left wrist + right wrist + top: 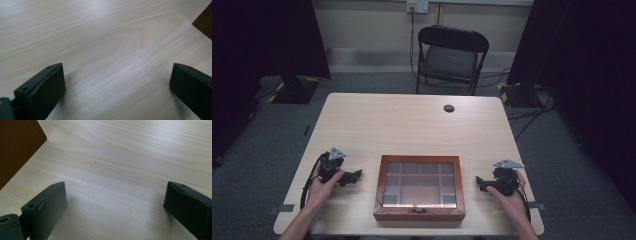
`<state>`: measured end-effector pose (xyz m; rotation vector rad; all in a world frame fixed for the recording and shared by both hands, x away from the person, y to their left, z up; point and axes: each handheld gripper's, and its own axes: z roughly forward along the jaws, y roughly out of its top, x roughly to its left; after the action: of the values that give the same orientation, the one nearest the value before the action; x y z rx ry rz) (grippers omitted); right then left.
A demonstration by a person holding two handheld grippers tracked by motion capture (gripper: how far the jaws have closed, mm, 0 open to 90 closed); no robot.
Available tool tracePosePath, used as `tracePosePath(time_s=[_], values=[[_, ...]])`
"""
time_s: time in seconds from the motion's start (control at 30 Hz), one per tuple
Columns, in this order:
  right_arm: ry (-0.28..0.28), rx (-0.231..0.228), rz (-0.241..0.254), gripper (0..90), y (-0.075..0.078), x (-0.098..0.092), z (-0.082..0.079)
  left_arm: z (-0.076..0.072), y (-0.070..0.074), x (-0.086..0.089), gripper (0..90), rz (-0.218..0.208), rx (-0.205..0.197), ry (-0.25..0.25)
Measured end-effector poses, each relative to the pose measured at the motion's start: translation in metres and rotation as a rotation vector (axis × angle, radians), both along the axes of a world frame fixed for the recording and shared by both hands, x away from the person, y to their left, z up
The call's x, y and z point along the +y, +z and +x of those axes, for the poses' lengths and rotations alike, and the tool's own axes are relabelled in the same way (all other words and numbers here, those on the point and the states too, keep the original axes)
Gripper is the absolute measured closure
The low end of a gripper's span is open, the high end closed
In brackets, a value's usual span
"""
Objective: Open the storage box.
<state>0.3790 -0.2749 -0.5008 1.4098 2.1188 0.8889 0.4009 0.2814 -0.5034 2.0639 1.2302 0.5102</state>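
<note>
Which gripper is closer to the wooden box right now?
Left, slightly. The left gripper sits just off the box's left side, jaws open toward it; the right gripper sits a little farther off its right side, also open. Neither touches it.

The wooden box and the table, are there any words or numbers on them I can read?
None can be read.
Wooden box: no words or numbers on its frame or glass lid; the small metal clasp at its front is too small to tell.
Table: plain wood grain, no writing, also in both gripper views.
Wall socket behind the chair: too small and blurred to read.
</note>
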Motion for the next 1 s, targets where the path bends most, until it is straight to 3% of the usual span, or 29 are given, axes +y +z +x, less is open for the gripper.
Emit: tracePosePath(time_s=[0.4,0.5,0.6,0.63,0.77,0.87,1.0], values=[[0.001,0.002,0.002,3.8,0.0,0.0,0.0,0.0,0.001,-0.001,0.5,-0.001,0.009,0.003],[0.001,0.002,0.002,3.8,0.0,0.0,0.0,-0.003,0.005,-0.001,4.6,0.021,0.027,-0.005],[0.001,0.002,0.002,3.8,0.0,0.0,0.0,-0.005,0.008,-0.003,15.7,0.01,0.019,-0.018],[0.001,0.002,0.002,3.8,0.0,0.0,0.0,-0.005,0.009,-0.004,19.0,-0.005,0.033,-0.029],[0.001,0.002,0.002,3.8,0.0,0.0,0.0,-0.008,0.013,-0.006,18.1,-0.031,0.056,-0.051],[0.002,0.002,0.002,3.8,0.0,0.0,0.0,-0.013,0.019,-0.011,18.3,-0.038,0.023,-0.053],[0.004,0.001,0.001,3.8,0.0,0.0,0.0,-0.018,0.025,-0.018,19.8,-0.091,0.022,-0.081]])
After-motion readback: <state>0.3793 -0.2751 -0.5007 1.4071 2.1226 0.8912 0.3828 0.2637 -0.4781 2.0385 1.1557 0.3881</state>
